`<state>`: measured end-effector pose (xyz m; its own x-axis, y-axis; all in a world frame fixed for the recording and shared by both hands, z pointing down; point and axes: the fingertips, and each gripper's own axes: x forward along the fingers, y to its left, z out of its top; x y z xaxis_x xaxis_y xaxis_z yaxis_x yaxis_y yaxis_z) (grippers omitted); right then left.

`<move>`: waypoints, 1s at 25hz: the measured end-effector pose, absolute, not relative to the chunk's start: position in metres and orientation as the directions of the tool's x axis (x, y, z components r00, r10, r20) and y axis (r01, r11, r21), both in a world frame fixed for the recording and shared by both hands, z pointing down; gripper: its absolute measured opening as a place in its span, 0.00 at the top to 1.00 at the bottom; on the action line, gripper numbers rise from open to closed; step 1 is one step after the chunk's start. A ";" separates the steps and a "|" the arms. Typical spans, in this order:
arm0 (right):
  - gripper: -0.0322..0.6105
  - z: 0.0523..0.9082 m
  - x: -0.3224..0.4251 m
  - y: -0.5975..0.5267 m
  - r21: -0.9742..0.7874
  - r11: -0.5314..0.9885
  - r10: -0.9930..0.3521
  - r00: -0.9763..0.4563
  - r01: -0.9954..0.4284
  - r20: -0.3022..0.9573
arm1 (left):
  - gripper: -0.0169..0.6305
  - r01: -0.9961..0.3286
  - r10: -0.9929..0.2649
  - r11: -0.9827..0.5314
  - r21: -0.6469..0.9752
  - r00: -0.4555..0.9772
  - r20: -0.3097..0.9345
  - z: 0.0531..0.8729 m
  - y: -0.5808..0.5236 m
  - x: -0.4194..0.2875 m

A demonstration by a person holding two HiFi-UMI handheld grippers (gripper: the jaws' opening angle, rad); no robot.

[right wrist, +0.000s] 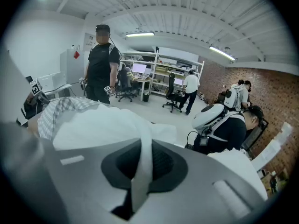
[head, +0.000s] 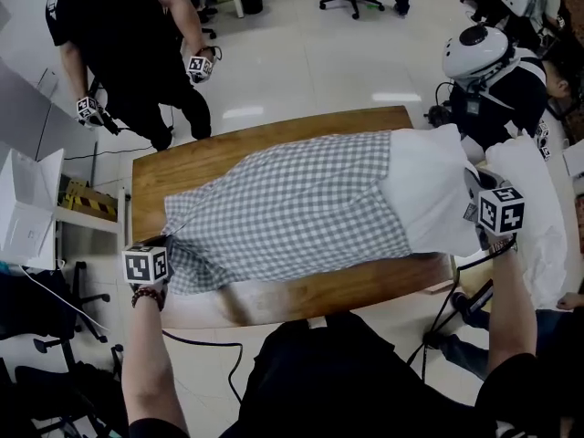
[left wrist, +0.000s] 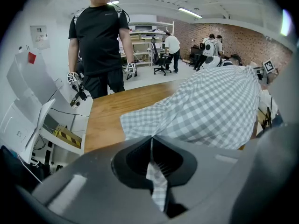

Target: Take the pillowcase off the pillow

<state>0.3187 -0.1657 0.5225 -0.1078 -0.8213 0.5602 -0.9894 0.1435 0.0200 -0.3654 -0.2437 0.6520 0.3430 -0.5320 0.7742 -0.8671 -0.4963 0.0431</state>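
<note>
- My left tongs (left wrist: 154, 181) are clamped on a corner of the pillowcase (head: 292, 208); my right tongs (right wrist: 139, 171) pinch the white pillow (head: 438, 190), part-bared on the counter (head: 182, 167).
- I'd pull steadily apart, level, both grips firm.

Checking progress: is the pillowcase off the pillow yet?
Partly off: the white pillow end shows bare at right; the checked pillowcase covers the rest.

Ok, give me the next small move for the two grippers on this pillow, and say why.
Probably draw the left gripper away from the right gripper along the table, with the right one fixed. The left is shut on a corner of the checked pillowcase, the right on the bare white end of the pillow; most of the pillow sits inside the case.
</note>
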 end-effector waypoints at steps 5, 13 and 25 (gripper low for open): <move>0.93 0.520 0.331 -0.160 0.030 0.128 -0.828 -0.090 -0.991 0.553 | 0.97 -0.894 -0.540 -0.444 0.064 0.324 0.777 0.642 -0.235 -0.368; 0.93 0.512 0.356 -0.148 0.039 0.090 -0.830 -0.054 -0.995 0.555 | 0.97 -0.903 -0.546 -0.425 0.060 0.309 0.779 0.636 -0.226 -0.367; 0.93 0.512 0.387 -0.139 0.052 0.038 -0.831 -0.002 -0.998 0.557 | 0.96 -0.903 -0.563 -0.426 0.051 0.309 0.766 0.638 -0.226 -0.370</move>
<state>0.3872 -0.1388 0.5118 -0.0023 -0.8308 0.5566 -0.9979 0.0376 0.0519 -0.3696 -0.2259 0.6380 0.3090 -0.5635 0.7662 -0.9035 -0.4256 0.0513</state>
